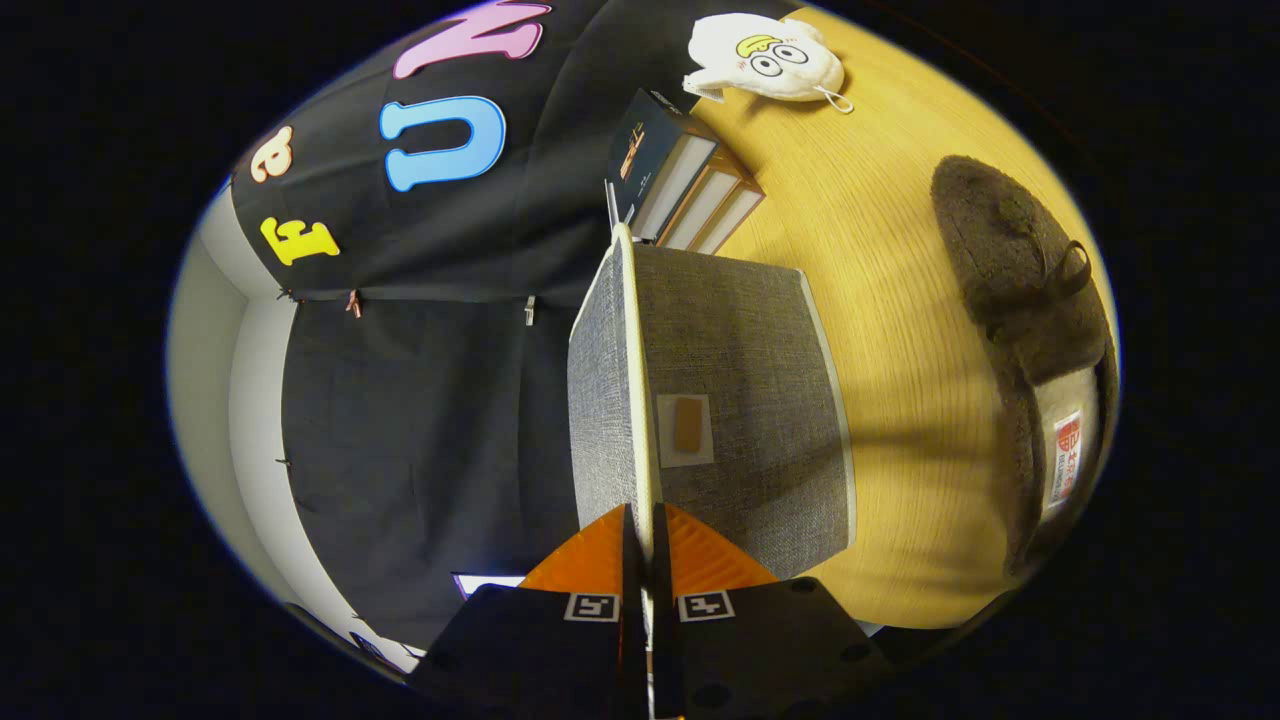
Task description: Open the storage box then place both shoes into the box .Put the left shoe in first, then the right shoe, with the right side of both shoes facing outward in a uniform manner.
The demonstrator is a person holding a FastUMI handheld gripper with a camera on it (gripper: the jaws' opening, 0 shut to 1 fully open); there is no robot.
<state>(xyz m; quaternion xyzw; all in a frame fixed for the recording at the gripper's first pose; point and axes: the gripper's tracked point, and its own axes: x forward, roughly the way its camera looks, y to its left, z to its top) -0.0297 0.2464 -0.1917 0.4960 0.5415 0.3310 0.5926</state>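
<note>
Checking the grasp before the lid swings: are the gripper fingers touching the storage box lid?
Touching. In the gripper view the gripper has both fingers closed onto the thin pale edge of the grey fabric lid, one each side, with no gap visible.

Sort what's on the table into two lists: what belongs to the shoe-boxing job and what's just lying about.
Belongs to the job:
- grey storage box
- its lid, pinched at the edge between both fingers of the hand-held gripper
- dark fuzzy shoe, on the table beside the box

Just lying about:
- stack of books beyond the box
- white plush toy past the books
</note>
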